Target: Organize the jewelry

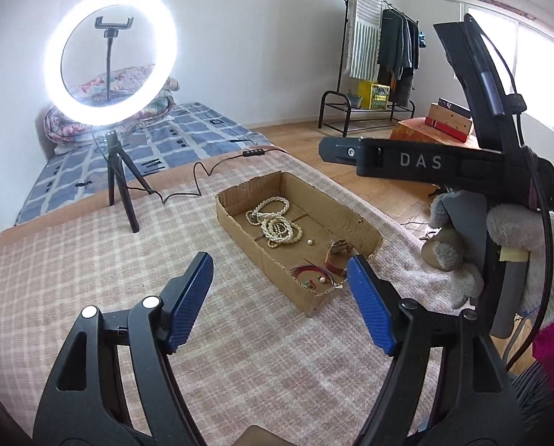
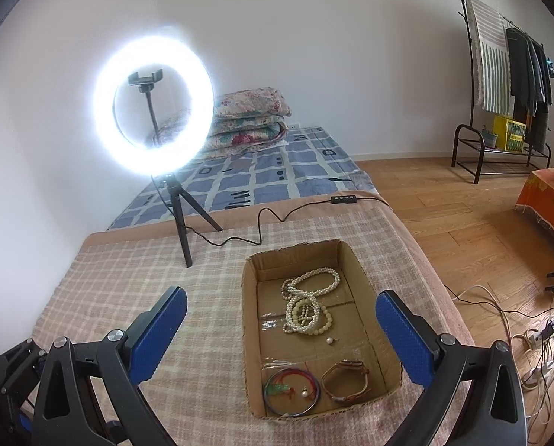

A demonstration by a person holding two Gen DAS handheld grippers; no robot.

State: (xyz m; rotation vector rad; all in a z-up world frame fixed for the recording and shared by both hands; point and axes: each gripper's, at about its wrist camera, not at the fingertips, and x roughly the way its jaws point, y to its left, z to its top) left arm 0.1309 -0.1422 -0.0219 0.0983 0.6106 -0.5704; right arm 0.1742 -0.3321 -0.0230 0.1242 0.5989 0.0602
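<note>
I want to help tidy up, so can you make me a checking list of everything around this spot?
Surface: checked pink blanket covering the bed, flat.
Job's things: cardboard box holding pearl necklaces, a loose pearl earring, a brown-strapped watch, coloured bangles.
Clutter: nothing seen on the blanket outside the box.
Grippers: left gripper open, empty; right gripper open, empty; both above the blanket.
Cables: ring light cable with its switch on the blanket; tangled cords on the floor.
Surroundings: lit ring light on a tripod, folded quilts, clothes rack, wooden floor.
</note>
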